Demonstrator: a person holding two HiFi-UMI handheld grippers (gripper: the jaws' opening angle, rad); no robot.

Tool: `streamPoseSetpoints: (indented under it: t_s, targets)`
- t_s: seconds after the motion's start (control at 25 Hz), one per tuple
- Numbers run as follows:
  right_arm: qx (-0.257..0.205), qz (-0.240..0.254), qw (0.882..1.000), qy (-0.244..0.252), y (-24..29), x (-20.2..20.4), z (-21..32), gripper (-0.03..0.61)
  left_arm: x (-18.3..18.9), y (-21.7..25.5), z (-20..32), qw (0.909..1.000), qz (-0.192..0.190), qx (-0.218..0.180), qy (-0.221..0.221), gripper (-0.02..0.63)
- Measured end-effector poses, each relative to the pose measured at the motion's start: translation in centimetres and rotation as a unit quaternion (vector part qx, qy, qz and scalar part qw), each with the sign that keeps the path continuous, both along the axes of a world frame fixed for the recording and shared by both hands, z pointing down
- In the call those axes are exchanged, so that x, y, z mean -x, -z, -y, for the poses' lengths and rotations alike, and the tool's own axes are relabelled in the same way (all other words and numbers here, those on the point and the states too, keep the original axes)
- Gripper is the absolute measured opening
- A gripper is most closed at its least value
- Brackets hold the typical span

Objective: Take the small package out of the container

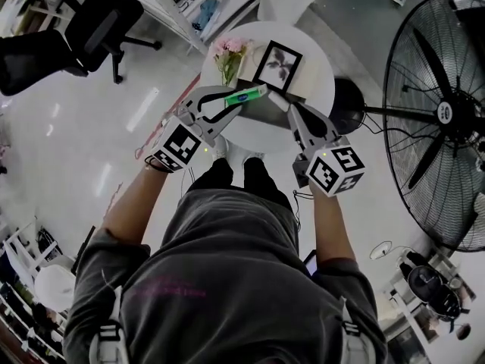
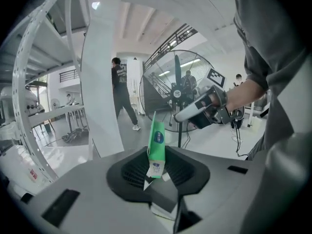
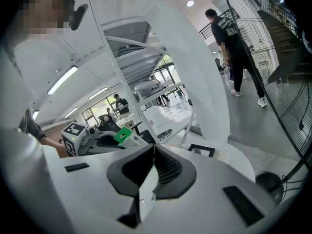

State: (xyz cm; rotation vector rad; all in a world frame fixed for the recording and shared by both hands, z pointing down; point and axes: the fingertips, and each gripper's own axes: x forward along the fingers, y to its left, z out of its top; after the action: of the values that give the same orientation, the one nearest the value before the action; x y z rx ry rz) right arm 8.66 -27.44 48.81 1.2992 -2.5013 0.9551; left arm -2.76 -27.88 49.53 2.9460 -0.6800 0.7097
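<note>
My left gripper [image 1: 239, 99] is shut on a small green package [image 1: 246, 95] and holds it over the round white table [image 1: 318, 74]. In the left gripper view the package [image 2: 156, 147] stands upright between the pads, its lower end pinched, and the gripper [image 2: 158, 172] points at the room. My right gripper [image 1: 286, 106] hovers beside it to the right, and it shows again across from the package [image 2: 195, 112]. Its jaws [image 3: 154, 162] meet with nothing between them. A dark grey container [image 1: 267, 111] lies on the table under both grippers, largely hidden.
Pink flowers [image 1: 229, 51] and a framed picture [image 1: 277, 65] stand on the table's far side. A big floor fan [image 1: 439, 112] is at the right, an office chair [image 1: 98, 21] at the far left. A person [image 2: 121, 94] walks in the background.
</note>
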Motion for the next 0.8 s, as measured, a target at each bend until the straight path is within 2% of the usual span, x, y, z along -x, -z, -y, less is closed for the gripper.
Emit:
streamPoseSetpoints:
  t_s: [0.32,0.64,0.8]
  targets:
    - [-0.025,-0.005,1.000,-0.001,2.7,1.0,0.0,0.022,1.6,4.6,0.1,0.9980,-0.054,-0.014,0.028,0.106]
    - [-0.059,-0.005,0.998,-0.003,5.5,1.8,0.0,0.021,3.4,8.2,0.0,0.9924,-0.110,-0.010,0.055,0.105]
    - [-0.076,-0.004,0.997,0.000,7.0,2.4,-0.2,0.021,4.2,9.6,-0.3,0.9906,-0.123,-0.015,0.058,0.104]
